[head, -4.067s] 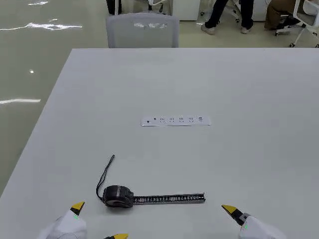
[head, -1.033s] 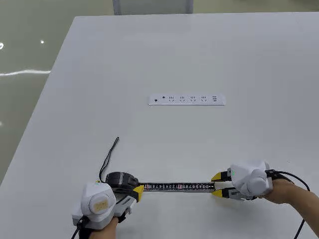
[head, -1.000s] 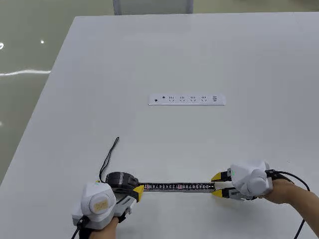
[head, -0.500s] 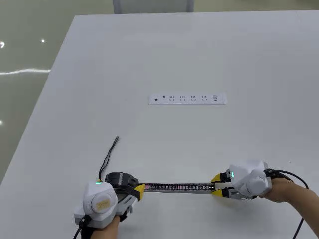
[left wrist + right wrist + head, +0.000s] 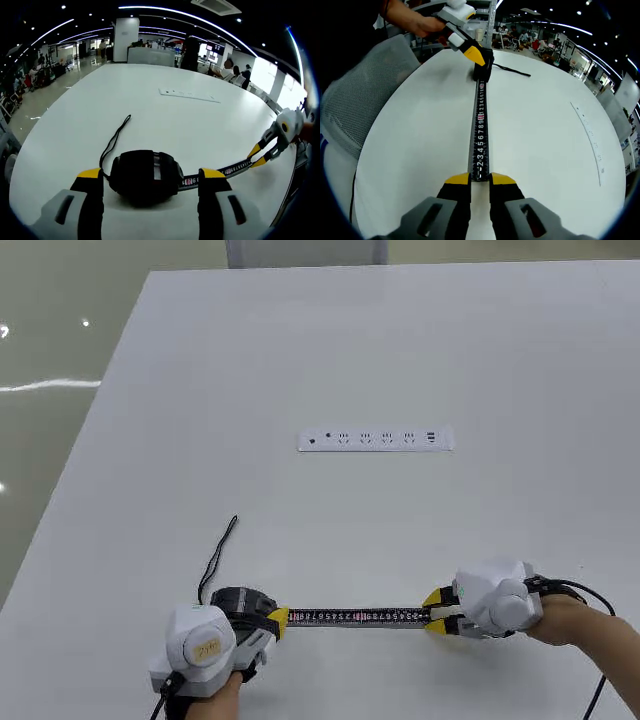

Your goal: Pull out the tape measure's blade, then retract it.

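Observation:
A black tape measure case (image 5: 243, 602) lies near the table's front edge, and its black wrist cord (image 5: 217, 558) trails away from it. My left gripper (image 5: 252, 615) holds the case (image 5: 145, 175) between its yellow-tipped fingers (image 5: 90, 176). The blade (image 5: 355, 617) lies pulled out flat to the right. My right gripper (image 5: 435, 611) is shut on the blade's end, which sits between its fingertips (image 5: 480, 179). In the right gripper view the blade (image 5: 480, 125) runs straight up to the case (image 5: 482, 70) and the left gripper (image 5: 470, 50).
A white power strip (image 5: 376, 439) lies flat further back on the white table (image 5: 420, 340). A chair back stands at the table's far edge. A cable runs from the right gripper past the hand at the front right.
Since 4.1 s ago both grippers have come up from the front edge, to the case and to the blade's end. Over the last second the right jaws have narrowed onto the blade's end.

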A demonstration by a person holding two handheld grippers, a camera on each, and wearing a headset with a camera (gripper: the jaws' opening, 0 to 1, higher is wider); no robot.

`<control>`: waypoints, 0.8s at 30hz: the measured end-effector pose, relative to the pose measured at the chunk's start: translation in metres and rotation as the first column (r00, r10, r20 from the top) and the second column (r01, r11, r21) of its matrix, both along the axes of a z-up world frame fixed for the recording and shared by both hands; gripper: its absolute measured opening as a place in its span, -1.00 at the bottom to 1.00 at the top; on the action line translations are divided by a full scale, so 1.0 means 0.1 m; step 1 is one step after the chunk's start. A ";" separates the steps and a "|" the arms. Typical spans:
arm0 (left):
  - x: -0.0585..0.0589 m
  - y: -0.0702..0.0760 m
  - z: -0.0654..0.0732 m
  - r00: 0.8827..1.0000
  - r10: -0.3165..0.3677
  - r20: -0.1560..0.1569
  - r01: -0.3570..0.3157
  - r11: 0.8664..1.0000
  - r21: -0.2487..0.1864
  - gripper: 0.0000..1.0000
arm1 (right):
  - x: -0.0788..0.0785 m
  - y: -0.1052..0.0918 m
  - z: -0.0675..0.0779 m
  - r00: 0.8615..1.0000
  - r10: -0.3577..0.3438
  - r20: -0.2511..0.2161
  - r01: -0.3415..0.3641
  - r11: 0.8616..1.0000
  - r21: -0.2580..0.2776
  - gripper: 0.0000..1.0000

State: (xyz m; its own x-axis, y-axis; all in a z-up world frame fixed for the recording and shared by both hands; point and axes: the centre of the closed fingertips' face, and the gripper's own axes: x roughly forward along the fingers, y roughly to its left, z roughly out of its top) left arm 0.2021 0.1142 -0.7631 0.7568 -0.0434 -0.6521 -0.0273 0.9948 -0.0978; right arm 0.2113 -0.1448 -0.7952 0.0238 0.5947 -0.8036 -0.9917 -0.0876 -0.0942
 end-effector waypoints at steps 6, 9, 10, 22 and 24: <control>0.04 0.06 -0.10 0.999 0.037 -0.008 -0.037 0.999 -0.009 0.39 | -0.01 0.00 0.03 1.000 0.009 0.014 -0.009 1.000 -0.009 -0.74; 0.03 0.09 -0.11 0.998 0.059 -0.009 -0.059 0.998 -0.013 0.29 | -0.02 0.00 0.05 1.000 0.006 0.015 -0.006 1.000 -0.008 -0.74; 0.03 0.10 -0.11 0.998 0.061 -0.008 -0.061 0.998 -0.012 0.23 | -0.01 0.00 0.05 1.000 0.006 0.016 -0.006 1.000 -0.008 -0.74; 0.05 0.10 -0.10 0.998 0.066 -0.002 -0.065 0.997 0.046 0.13 | 0.04 -0.04 -0.06 1.000 0.005 0.020 -0.005 1.000 -0.007 -0.74; 0.04 0.08 -0.06 0.998 0.066 0.004 -0.066 0.996 0.060 0.12 | 0.02 -0.03 -0.04 1.000 0.005 0.019 -0.005 1.000 -0.006 -0.74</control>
State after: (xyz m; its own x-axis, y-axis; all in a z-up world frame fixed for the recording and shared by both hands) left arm 0.2058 0.1217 -0.7693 0.7580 0.0458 -0.6506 -0.0929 0.9949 -0.0382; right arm 0.2136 -0.1478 -0.7993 0.0357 0.5903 -0.8064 -0.9893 -0.0936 -0.1123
